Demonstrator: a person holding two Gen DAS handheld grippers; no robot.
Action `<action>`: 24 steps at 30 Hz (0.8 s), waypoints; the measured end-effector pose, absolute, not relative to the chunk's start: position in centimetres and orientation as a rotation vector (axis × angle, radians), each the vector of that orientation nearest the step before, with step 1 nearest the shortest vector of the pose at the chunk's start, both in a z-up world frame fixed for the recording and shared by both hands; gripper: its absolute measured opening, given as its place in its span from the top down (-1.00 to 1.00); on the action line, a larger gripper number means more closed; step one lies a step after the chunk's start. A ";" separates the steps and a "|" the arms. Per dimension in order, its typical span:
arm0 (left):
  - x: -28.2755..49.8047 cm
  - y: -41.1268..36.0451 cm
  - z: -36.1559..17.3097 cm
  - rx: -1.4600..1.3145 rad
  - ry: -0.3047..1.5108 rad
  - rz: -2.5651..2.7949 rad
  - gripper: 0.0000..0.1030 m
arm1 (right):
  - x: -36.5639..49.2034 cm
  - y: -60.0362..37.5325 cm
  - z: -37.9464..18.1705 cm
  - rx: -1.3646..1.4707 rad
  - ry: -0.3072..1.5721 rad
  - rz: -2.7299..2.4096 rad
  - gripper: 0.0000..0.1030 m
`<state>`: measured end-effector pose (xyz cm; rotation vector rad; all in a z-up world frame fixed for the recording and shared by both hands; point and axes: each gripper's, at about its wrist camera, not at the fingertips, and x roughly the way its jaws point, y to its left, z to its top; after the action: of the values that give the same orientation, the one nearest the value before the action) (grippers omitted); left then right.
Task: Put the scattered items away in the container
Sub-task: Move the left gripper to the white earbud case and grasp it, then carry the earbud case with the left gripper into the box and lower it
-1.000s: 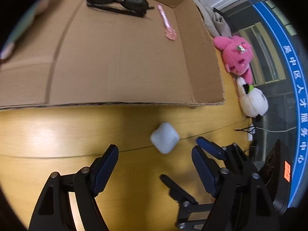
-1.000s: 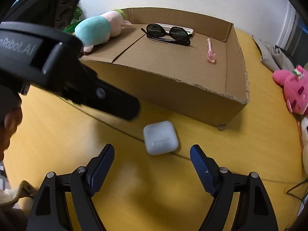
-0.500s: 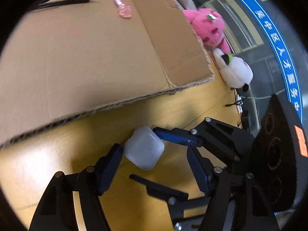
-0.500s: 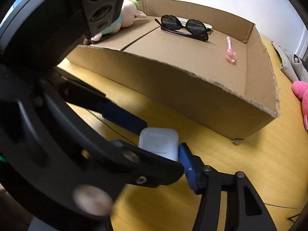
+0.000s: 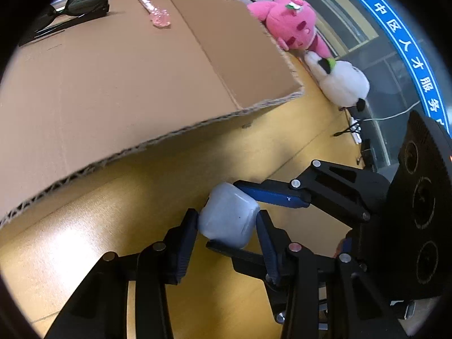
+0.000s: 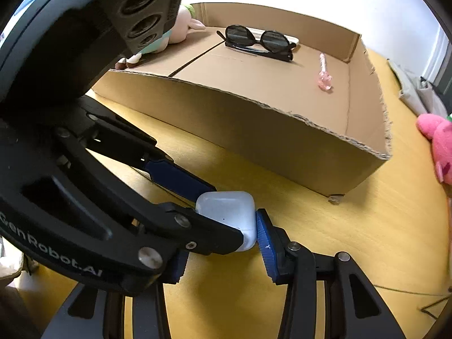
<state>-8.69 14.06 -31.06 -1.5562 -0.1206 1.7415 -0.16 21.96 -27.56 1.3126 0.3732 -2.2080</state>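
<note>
Nearest, the left gripper (image 5: 226,227) has the white earbud case (image 5: 228,218) between its blue pads, which have just been closing and now press its two flanks; the case sits on the yellow table (image 5: 84,226), dead ahead at twelve o'clock from those fingers. The right gripper (image 6: 223,233) has been closing too, and its pads bear on the same case (image 6: 226,212) from a crossing direction, entering the left wrist view from about three o'clock; so four pads box the case in, and neither hand is clearly the nearer. The case's longer side appears to run across the left gripper's jaws, though the fisheye lens makes that uncertain.

Beyond, at eleven to twelve o'clock, stands the cardboard box (image 5: 197,124), its near wall just past the case; the coming lift should go up and over that torn rim. Inside lie sunglasses (image 6: 258,41) and a pink wand (image 6: 324,73). Farthest, at one o'clock, a pink plush (image 5: 291,26) and a white plush (image 5: 343,84) wait on the table.
</note>
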 end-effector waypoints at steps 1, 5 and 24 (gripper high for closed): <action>-8.6 14.1 -30.7 -1.547 -0.117 1.742 0.19 | 0.0 22.0 -27.2 1.311 0.366 -2.221 0.09; -8.3 13.8 -28.7 -1.509 -0.107 1.757 0.19 | 0.7 21.9 -25.3 1.299 0.376 -2.253 0.09; -19.0 4.7 -11.5 -1.182 -0.113 2.103 0.29 | -9.3 12.4 -8.8 0.931 0.448 -2.334 0.09</action>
<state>-19.00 4.68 -11.45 -1.1822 -0.1133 2.1028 -9.26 12.45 -8.82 0.9315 0.4476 -2.3336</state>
